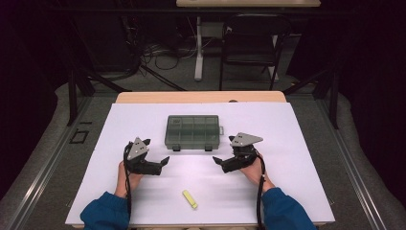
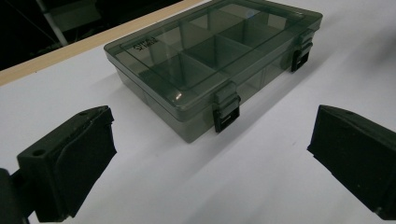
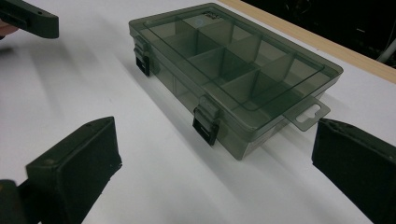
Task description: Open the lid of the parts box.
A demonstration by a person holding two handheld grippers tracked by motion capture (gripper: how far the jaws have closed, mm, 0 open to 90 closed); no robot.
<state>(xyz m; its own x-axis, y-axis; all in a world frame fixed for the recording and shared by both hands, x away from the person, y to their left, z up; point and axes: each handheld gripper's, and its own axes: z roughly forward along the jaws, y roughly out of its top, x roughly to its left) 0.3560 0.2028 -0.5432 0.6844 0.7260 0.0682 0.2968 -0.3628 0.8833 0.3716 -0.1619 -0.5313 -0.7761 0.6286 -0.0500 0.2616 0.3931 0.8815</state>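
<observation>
Both your left gripper and right gripper stand wide, empty; organiser box lies long axis left-right, latches near, surrounded by bare table.

Setting: you work in a lab-style recording bay | Evidence: black curtains around you; white board laid over a wooden table; tangled cables on the grey floor; black folding chair and a white desk leg beyond.
</observation>
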